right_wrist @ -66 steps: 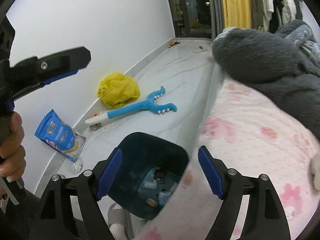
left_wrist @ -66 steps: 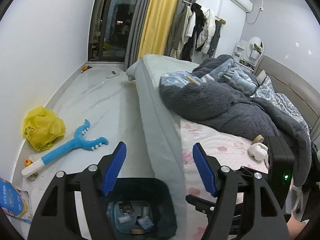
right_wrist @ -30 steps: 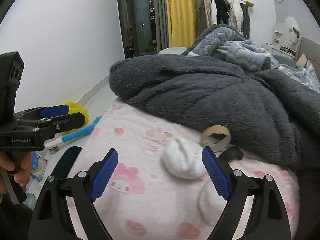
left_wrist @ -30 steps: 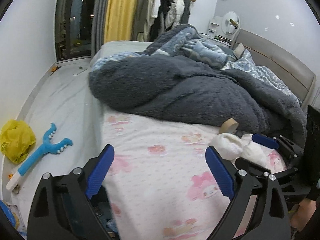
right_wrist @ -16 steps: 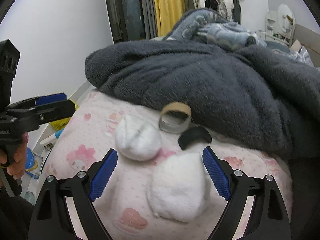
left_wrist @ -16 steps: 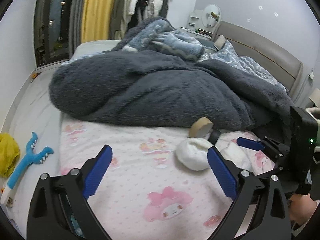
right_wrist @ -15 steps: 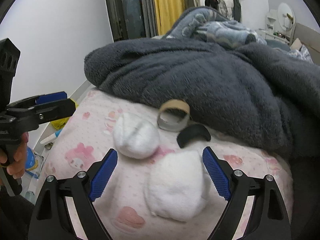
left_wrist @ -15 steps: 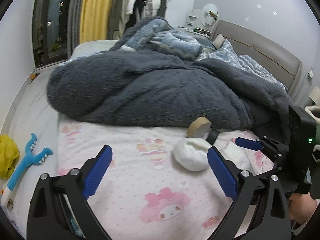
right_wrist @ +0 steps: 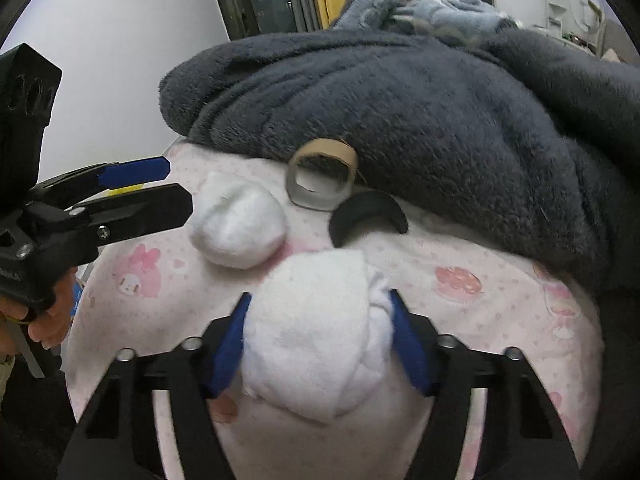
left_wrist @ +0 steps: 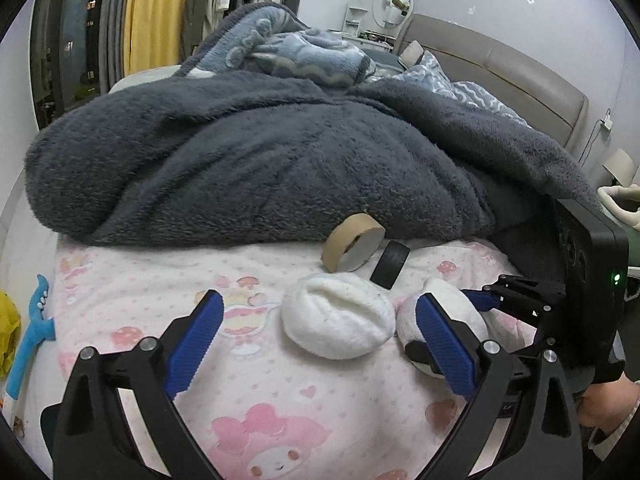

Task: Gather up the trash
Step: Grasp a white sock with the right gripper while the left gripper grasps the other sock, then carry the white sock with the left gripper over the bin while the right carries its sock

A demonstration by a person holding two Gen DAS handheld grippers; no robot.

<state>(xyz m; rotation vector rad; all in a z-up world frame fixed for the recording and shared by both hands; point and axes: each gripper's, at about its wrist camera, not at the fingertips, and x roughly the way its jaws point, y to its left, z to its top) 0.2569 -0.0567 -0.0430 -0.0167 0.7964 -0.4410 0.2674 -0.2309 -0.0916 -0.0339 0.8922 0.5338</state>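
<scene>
Two white tissue wads lie on the pink sheet. My right gripper (right_wrist: 320, 328) is shut on the near wad (right_wrist: 308, 340), which also shows in the left wrist view (left_wrist: 440, 308) with the right gripper (left_wrist: 480, 300) on it. My left gripper (left_wrist: 316, 332) is open and empty, just short of the other wad (left_wrist: 336, 326), which also shows in the right wrist view (right_wrist: 238, 226) beside the left gripper (right_wrist: 160, 184). A cardboard tape core (left_wrist: 352, 242) (right_wrist: 322, 178) and a black curved strip (left_wrist: 390, 266) (right_wrist: 366, 216) lie behind the wads.
A dark grey fleece blanket (left_wrist: 260, 152) is heaped across the bed just behind the trash. A blue toy (left_wrist: 30, 336) and a yellow bag (left_wrist: 8, 332) lie on the floor at left. The dark bin's edge (left_wrist: 50, 420) shows low left.
Both grippers have moved in over the bed toward the wads. The right gripper, open before, has closed on the near wad. The left gripper stays open.
</scene>
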